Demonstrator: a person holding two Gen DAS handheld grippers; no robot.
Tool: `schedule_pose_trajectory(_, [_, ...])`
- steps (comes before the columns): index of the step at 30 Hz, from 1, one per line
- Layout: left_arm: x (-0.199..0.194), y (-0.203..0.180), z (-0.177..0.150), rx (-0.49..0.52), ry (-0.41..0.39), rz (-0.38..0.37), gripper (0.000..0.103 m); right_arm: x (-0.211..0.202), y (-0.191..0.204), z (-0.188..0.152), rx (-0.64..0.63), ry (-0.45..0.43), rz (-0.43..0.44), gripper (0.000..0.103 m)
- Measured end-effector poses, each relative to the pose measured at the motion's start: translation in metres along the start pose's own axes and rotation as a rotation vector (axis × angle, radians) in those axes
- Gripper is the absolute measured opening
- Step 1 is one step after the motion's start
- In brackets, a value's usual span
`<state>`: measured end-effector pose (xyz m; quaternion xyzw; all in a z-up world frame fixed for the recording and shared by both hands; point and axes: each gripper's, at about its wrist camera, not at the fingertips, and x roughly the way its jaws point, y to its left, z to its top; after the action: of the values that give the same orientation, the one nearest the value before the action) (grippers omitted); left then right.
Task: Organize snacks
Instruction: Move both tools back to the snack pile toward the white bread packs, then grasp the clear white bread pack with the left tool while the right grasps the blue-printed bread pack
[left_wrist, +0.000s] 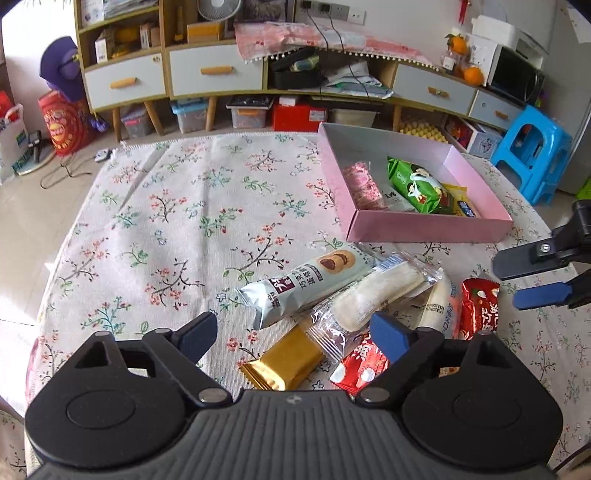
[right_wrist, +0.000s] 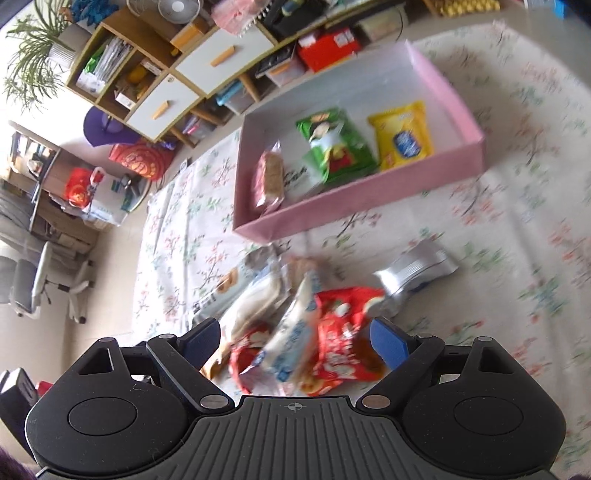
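Roughly halfway, by the look of it: the shallow pink cardboard box (left_wrist: 424, 225) already holds a pink-wrapped roll (left_wrist: 364, 181), a green cartoon-printed packet (left_wrist: 417, 184) and a yellow packet (right_wrist: 402, 136). On the floral-clothed surface (left_wrist: 166, 221) just before the box a heap is left to clear: a silver-grey cake wrapper (left_wrist: 303, 288), a clear-wrapped white bar (left_wrist: 376, 295), a gold foil bar (left_wrist: 288, 362) and red packets (left_wrist: 478, 306). Both the left claw (left_wrist: 293, 338) and right claw (right_wrist: 295, 339) hang released above the heap, grasping nothing.
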<state>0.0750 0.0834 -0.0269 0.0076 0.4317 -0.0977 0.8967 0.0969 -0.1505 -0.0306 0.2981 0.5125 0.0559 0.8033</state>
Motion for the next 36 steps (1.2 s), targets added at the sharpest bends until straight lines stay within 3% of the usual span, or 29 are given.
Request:
schedule_pose_trajectory(3, [0.002,0.000,-0.001,0.024,0.001,-0.007,0.083,0.010,0.005,0.000,0.009,0.011,-0.005,0.087])
schedule_pose_trajectory(5, [0.004,0.000,-0.002,0.044,0.005,-0.013,0.076,0.016,0.009,0.000,0.013,0.023,-0.002,0.075])
schedule_pose_trajectory(7, [0.006,-0.001,-0.003,0.057,0.012,-0.018,0.067,0.022,0.013,-0.001,0.016,0.045,0.010,0.048])
schedule_pose_trajectory(9, [0.008,0.002,-0.001,0.062,0.016,-0.032,0.056,0.027,0.015,-0.002,0.025,0.063,0.025,0.042])
schedule_pose_trajectory(13, [0.012,-0.001,0.001,0.084,0.007,-0.087,0.044,0.036,0.016,-0.004,0.032,0.075,-0.018,0.042])
schedule_pose_trajectory(19, [0.024,-0.019,0.003,0.185,0.018,-0.150,0.043,0.040,0.009,-0.005,0.028,0.071,-0.076,0.047])
schedule_pose_trajectory(27, [0.039,-0.026,0.006,0.208,0.040,-0.145,0.043,0.046,0.006,0.002,0.049,0.057,-0.068,0.046])
schedule_pose_trajectory(36, [0.042,-0.030,0.006,0.222,0.042,-0.125,0.046,0.053,0.023,0.000,-0.130,0.008,-0.198,0.036])
